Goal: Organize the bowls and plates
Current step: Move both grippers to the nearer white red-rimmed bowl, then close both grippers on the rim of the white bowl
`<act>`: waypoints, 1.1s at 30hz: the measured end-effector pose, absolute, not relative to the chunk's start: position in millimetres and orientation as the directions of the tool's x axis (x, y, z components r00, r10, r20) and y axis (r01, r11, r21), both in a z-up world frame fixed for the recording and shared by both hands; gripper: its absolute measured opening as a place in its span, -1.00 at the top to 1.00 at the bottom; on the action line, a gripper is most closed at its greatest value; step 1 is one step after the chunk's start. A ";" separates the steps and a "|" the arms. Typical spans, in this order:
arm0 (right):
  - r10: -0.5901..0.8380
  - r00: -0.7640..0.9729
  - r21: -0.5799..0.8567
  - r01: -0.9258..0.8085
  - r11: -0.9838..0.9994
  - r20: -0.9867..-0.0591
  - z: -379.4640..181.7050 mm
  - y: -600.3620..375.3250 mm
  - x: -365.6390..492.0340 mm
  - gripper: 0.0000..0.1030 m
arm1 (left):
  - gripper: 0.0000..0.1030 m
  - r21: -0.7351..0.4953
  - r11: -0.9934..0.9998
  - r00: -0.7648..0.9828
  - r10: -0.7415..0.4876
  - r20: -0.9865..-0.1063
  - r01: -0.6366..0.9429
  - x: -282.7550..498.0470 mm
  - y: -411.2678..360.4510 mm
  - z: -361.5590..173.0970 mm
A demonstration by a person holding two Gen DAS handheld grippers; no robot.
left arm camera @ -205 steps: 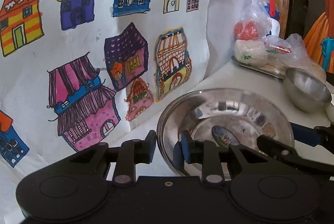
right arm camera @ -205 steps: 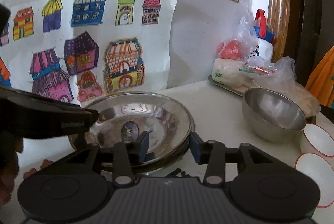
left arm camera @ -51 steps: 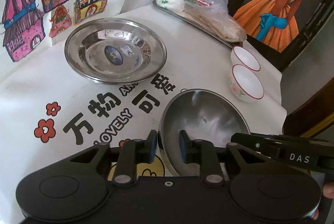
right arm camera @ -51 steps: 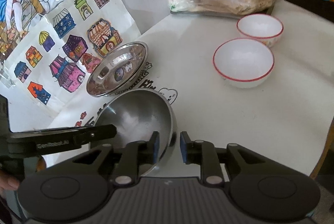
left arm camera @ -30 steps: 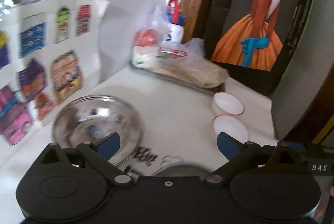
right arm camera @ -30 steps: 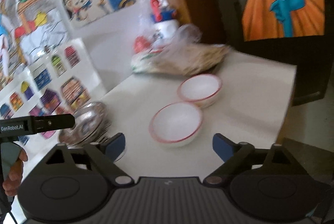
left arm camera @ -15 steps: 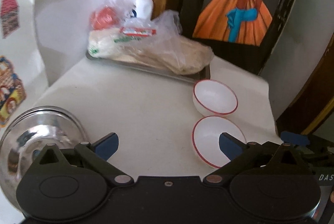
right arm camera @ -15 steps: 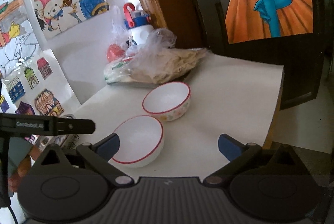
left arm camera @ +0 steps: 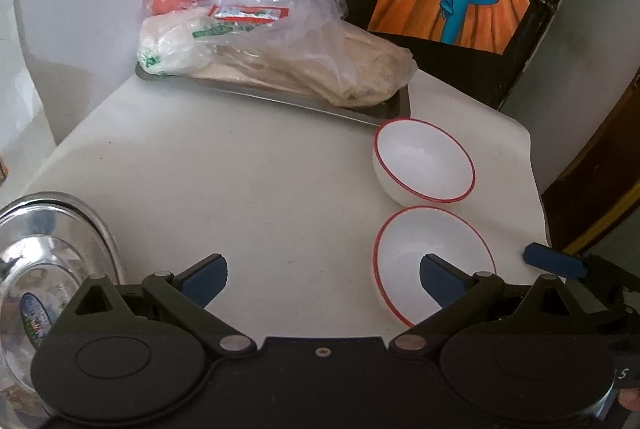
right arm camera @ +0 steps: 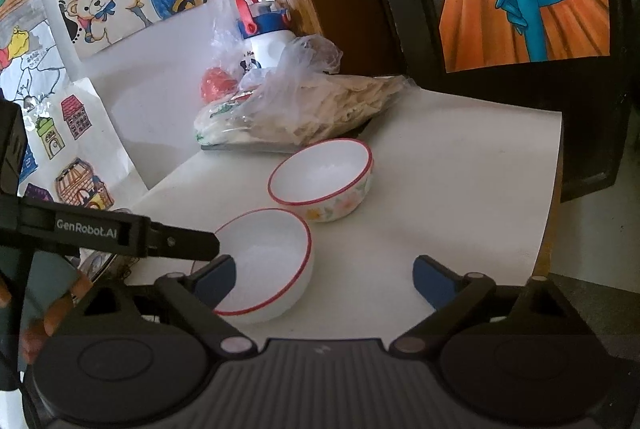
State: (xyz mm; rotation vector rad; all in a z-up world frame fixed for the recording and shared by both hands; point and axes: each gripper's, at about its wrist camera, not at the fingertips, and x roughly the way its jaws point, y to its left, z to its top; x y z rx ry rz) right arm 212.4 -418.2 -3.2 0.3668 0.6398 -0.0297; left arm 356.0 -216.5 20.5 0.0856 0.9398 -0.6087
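I hold both grippers empty: left gripper wide apart, right gripper wide but closing. The near white bowl sits at its 10 o'clock, touching the far bowl; a careless pinch could knock them together.

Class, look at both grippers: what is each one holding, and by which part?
Nothing is held. The left gripper is open over the table, and the right gripper has closing fingers with nothing pressed; the near bowl sits free.
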 end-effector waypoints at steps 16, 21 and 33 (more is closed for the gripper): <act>0.130 0.776 0.378 0.147 0.914 -0.617 -7.5 -413.3 219.2 0.27 | 0.09 -0.228 0.800 0.361 -0.478 -0.800 0.555 352.7 -223.9 15.0; 0.137 0.777 0.390 0.148 0.909 -0.614 -5.7 -408.5 220.7 0.55 | 0.46 -0.263 0.787 0.341 -0.507 -0.792 0.558 350.6 -225.7 15.6; 0.126 0.787 0.437 0.195 0.878 -0.603 4.3 -406.9 214.4 0.69 | 0.77 -0.265 0.802 0.373 -0.505 -0.778 0.535 340.6 -227.6 25.7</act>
